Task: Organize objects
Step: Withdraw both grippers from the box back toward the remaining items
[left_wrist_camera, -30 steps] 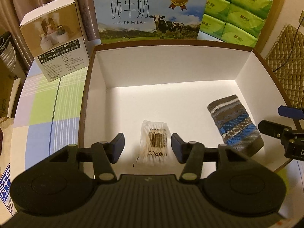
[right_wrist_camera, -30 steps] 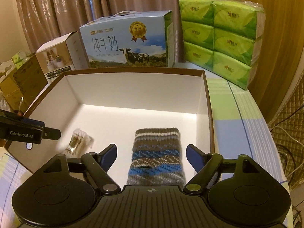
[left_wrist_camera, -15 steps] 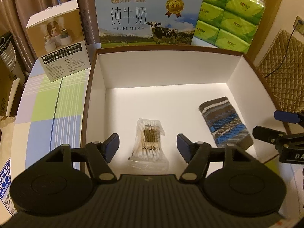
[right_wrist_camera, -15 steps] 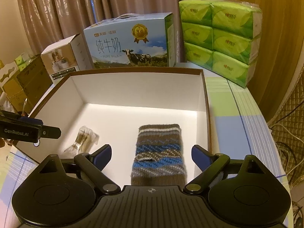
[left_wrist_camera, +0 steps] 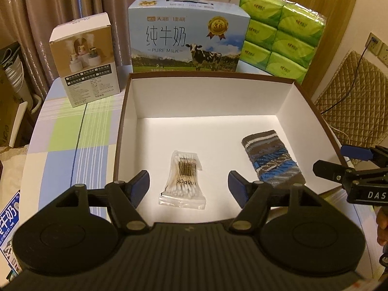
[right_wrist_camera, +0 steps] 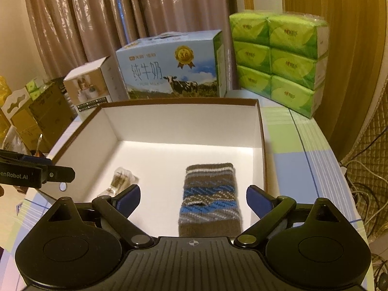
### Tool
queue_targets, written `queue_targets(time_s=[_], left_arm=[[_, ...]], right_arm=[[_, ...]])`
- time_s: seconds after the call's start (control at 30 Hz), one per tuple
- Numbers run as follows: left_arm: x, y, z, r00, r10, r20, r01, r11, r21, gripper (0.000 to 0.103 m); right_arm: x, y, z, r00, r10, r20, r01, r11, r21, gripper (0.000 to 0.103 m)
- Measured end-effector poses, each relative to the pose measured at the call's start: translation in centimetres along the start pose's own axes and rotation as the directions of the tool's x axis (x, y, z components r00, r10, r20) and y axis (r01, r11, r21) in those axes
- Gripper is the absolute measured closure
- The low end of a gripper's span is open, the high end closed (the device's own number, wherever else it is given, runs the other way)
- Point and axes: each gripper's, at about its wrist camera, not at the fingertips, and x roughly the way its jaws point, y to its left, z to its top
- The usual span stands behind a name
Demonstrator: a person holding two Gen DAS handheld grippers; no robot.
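Inside the white box (left_wrist_camera: 208, 101) on the worktop (left_wrist_camera: 72, 145): cotton swab packet (left_wrist_camera: 183, 179) left of centre, striped knit sock (left_wrist_camera: 272, 161) to the right, both flat on the floor, well apart. Left claw (left_wrist_camera: 189, 185) jaws opening, nothing between the pads, packet lies beyond them. Right claw (right_wrist_camera: 192, 200) jaws opening too, wide either side of the sock, no contact. Looks like release and retreat: I'd lift straight up and clear the box rim before swinging out. Near box wall is hidden behind both claw bodies; sock's near end cut off in the right view; packet print too small to read.
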Motion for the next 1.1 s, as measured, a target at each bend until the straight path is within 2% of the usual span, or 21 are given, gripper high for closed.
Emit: queue_targets(time_s=[0.73, 1.1], left_arm=[[-6.8, -0.3, -4.1, 0.999, -0.015, 0.039, 0.017, 0.999, -0.043, 0.031], [-8.1, -0.5, -6.9, 1.0, -0.019, -0.002, 0.019, 0.998, -0.055, 0.031]], right_arm=[[-5.5, 1.9, -2.6, 0.999, 0.048, 0.018, -0.048, 0.999, -0.01, 0.008], [-6.5, 2.7, -4.7, 0.998, 0.068, -0.014, -0.068, 0.998, -0.016, 0.008]])
